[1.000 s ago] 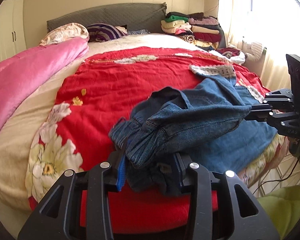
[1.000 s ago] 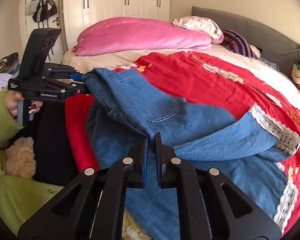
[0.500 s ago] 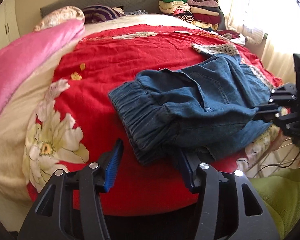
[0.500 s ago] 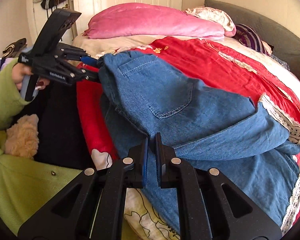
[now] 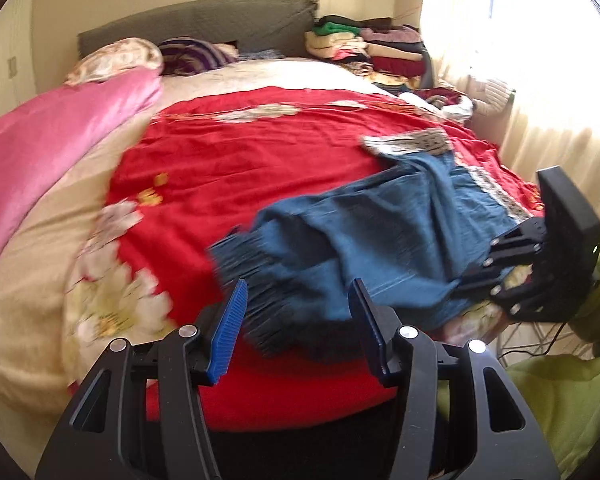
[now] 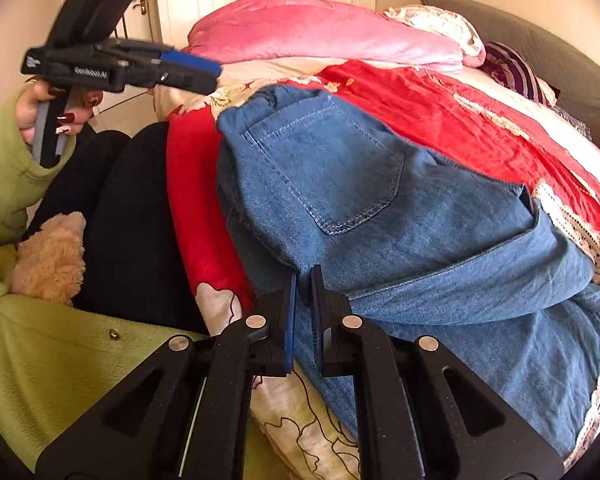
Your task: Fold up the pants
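The left gripper (image 5: pixel 296 320) has just let go: its jaws have been opening and now stand about half apart, empty, with the elastic waistband of the pants (image 5: pixel 372 248) lying on the bed (image 5: pixel 228 168) just ahead of its blue pads (image 5: pixel 230 328), no longer between them as a second ago. In the right wrist view that gripper hangs lifted clear of the cloth, above and to the left of the folded denim. The right gripper (image 6: pixel 304 284) is shut tight on the near edge of the pants, pinching the fold right at its fingertips; the back pocket lies just beyond, facing up. The pants lie doubled over on the red bedspread (image 6: pixel 440 112), waist end nearest the left gripper, lace-trimmed leg ends stretching away to the right of the right gripper. By my reading, the waist half has been laid down over the legs, so one fold is set. What remains is likely for the right gripper to release its edge, and the bundle looks loose and uneven, so it may need smoothing or a further fold.
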